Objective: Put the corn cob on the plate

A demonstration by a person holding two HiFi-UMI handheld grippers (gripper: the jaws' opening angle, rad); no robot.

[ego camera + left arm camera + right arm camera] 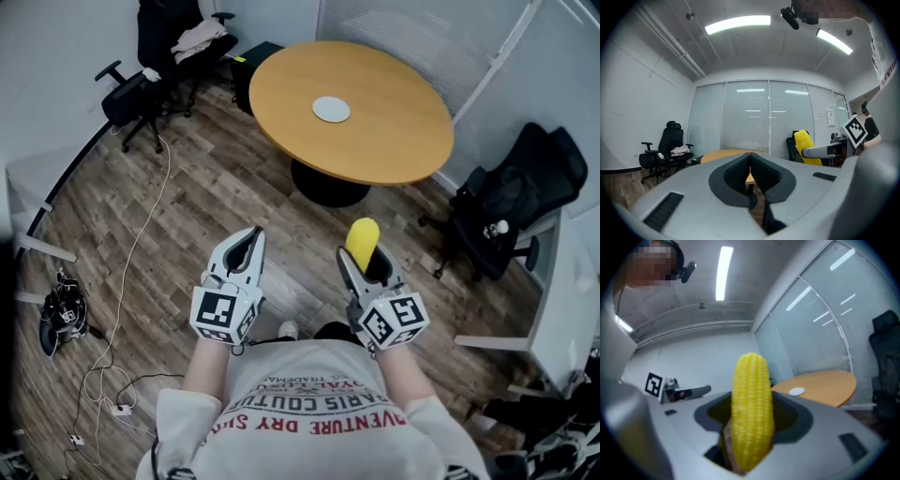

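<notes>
corn cob (751,408) | clamped in right tool (366,262) | tip jutting out

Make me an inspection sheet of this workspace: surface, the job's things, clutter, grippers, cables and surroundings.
Surface: round wooden table, ahead of the person and beyond both grippers.
Job's things: white plate near the table's middle, nothing on it; corn cob upright in the right gripper, not yet over the table.
Clutter: nothing seen on the table apart from the plate.
Grippers: left hand-held gripper, jaws together, empty; right hand-held gripper, shut on the corn cob.
Cables: white cable trailing across the wooden floor at the left.
Surroundings: black office chair at the far left, second black chair at the right, glass wall with blinds.
</notes>
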